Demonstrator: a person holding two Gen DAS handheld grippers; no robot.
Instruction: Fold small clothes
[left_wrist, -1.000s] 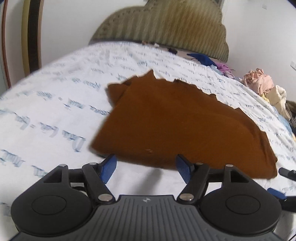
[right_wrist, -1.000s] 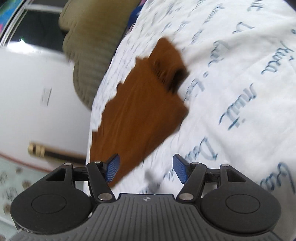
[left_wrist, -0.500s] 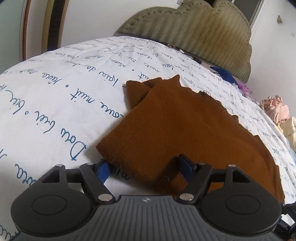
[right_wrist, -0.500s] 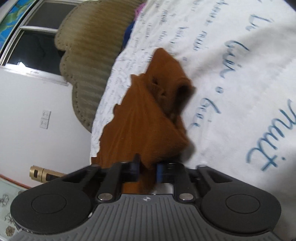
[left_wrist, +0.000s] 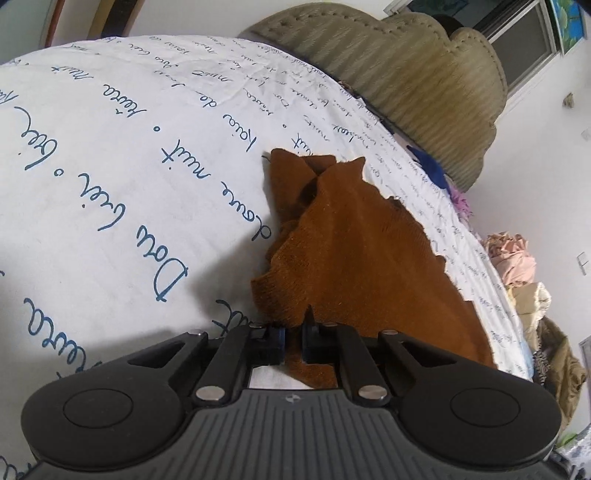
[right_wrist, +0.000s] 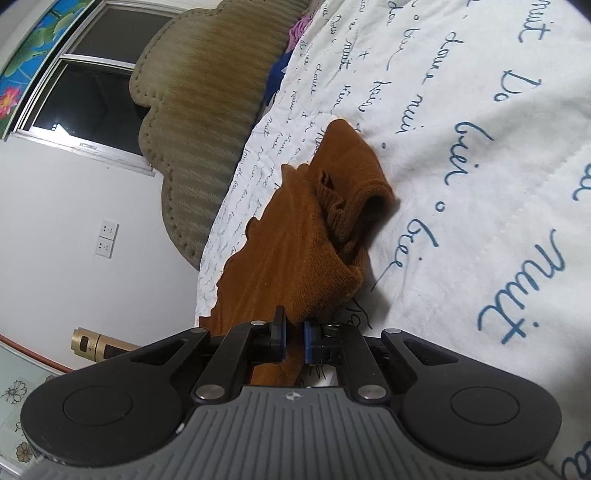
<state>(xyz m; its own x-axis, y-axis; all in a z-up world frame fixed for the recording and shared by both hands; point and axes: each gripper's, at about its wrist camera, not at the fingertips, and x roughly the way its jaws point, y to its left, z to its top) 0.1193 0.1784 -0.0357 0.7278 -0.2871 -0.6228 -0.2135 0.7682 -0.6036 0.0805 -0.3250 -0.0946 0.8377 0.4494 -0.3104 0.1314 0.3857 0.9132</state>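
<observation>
On bed (left_wrist: 110, 155), brown garment (left_wrist: 362, 258) bunched at 12 o'clock of both grippers. Left gripper (left_wrist: 293, 341) clenched on its near edge. Right gripper (right_wrist: 294, 338) jaws closing, pinching garment's corner (right_wrist: 314, 295).

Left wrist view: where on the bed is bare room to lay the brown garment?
Bare sheet spreads left of the brown garment, up toward the headboard. It is crowded along the right edge, where a pile of clothes sits; only a narrow strip separates it from the garment.

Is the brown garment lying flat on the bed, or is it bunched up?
Bunched: the brown garment rises in folds off the bedsheet, its near edge pinched in the left gripper and right gripper.
</observation>
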